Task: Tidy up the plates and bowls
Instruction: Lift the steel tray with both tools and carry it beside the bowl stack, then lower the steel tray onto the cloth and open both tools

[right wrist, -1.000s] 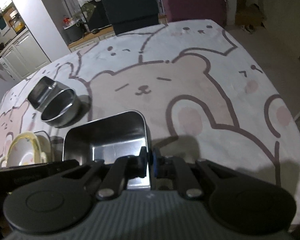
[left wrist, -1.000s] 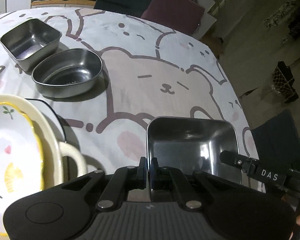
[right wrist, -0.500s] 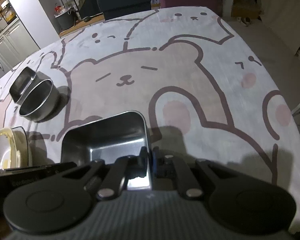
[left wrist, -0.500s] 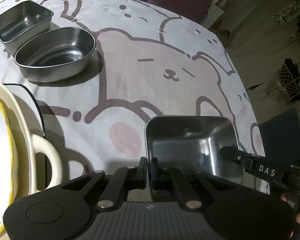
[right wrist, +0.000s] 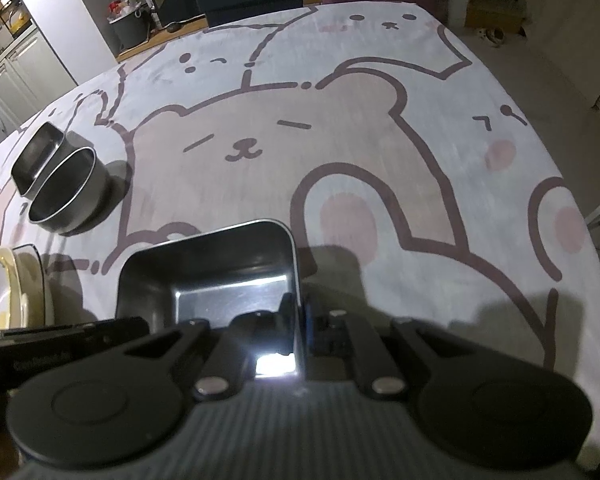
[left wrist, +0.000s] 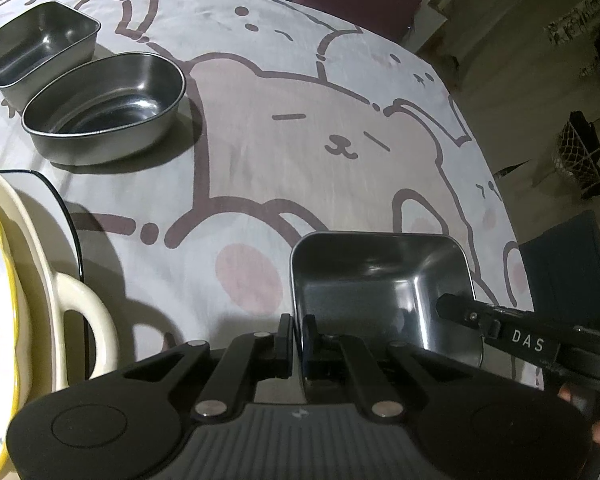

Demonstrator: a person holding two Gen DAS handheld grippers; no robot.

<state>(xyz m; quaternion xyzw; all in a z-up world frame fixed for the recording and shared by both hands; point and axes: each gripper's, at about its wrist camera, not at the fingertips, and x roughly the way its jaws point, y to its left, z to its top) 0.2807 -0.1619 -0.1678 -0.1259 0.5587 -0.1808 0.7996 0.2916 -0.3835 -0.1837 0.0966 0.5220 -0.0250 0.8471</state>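
Three steel containers sit on the bear-print bench (left wrist: 260, 128): a square tin (left wrist: 36, 52) and an oval bowl (left wrist: 104, 108) side by side at far left, and a rectangular tin (left wrist: 380, 280) near the front edge. Two cream dishes (left wrist: 32, 280) are stacked at left. Since a second ago, both cameras have dipped closer. Left claw (left wrist: 296, 332) and right claw (right wrist: 298, 312) each clench opposite walls of the rectangular tin.
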